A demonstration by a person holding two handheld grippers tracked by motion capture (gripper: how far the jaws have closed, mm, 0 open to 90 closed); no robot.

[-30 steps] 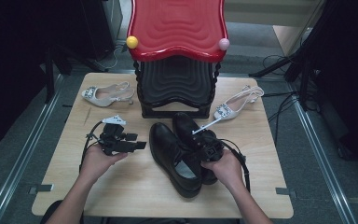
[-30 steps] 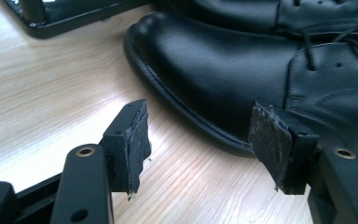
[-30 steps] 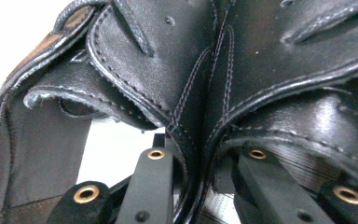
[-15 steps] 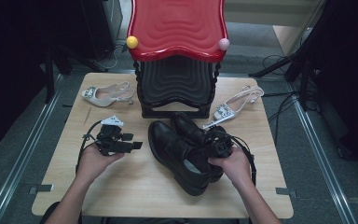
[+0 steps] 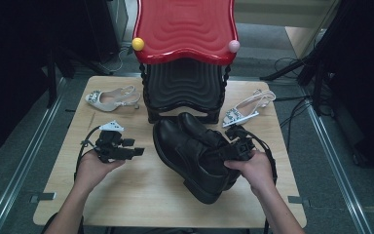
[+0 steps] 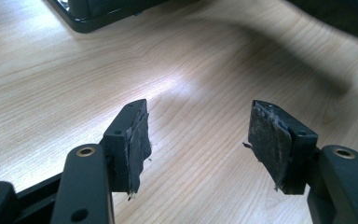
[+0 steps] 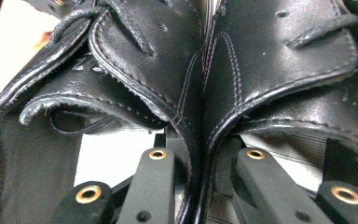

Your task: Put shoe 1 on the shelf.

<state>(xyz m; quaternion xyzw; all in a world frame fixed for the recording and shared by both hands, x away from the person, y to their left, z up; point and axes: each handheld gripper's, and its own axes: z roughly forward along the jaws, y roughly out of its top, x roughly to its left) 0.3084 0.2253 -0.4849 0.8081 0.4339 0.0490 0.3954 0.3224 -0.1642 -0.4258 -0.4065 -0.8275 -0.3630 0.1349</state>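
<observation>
The right gripper (image 5: 233,152) is clamped on the inner walls of two black shoes (image 5: 195,151), pinching them side by side near the middle of the table (image 5: 141,204), just in front of a red-topped stool (image 5: 185,29); they seem tilted, though I can't tell if they are lifted. The left gripper (image 5: 126,152) hovers apart from them, jaws spread with nothing between.

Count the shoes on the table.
4: two black shoes pinched together by the right gripper, one pale sandal back left, another sandal back right. The rack may hide more.
</observation>
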